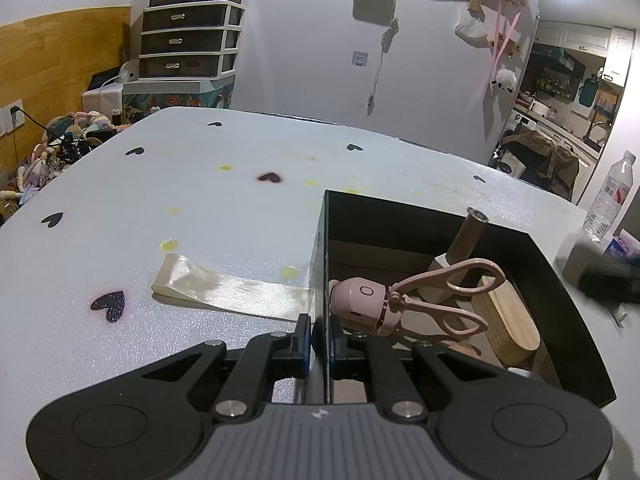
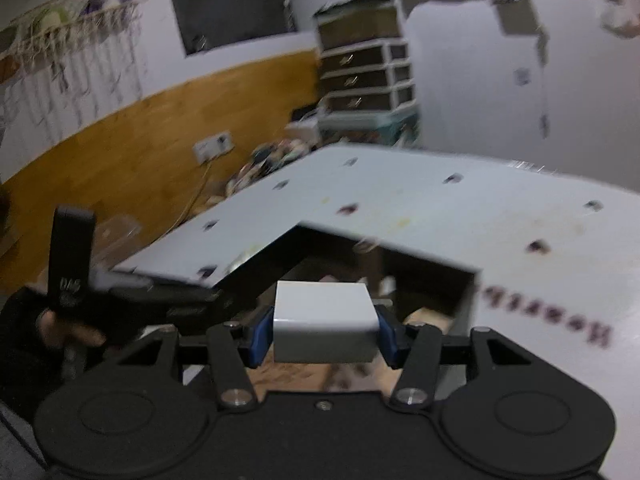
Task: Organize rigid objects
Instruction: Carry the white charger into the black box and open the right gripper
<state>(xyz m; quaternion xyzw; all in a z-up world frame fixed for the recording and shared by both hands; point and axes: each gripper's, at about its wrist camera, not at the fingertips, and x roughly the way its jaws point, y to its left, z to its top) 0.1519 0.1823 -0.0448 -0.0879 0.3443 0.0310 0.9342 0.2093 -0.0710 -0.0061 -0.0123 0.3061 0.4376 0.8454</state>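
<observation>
A: Where did the white block [image 2: 325, 322] lie?

B: Squarely between the blue pads [image 2: 260, 338] of the right gripper [image 2: 324, 338], which were clamped on its two sides. It was carried above the open black box [image 2: 466, 300], near that box's near edge.

A: And the left gripper [image 1: 320, 340]?

B: Its jaws were pinched tight on the box's [image 1: 326, 240] left wall, near the front corner. Inside lay pink scissors [image 1: 444, 300] across a pink gadget [image 1: 360, 300], with a wooden block [image 1: 508, 320] and a brown tube [image 1: 468, 236] toward the box's right side.

A: What was hard to make out?

B: The right view was motion-blurred; the box's contents and the lettering on the table [image 2: 400, 192] were unreadable there. A gloved hand [image 2: 60, 328] at the left edge was partly cut off. In the left view a dark blur [image 1: 608, 280] crossed the right edge.
</observation>
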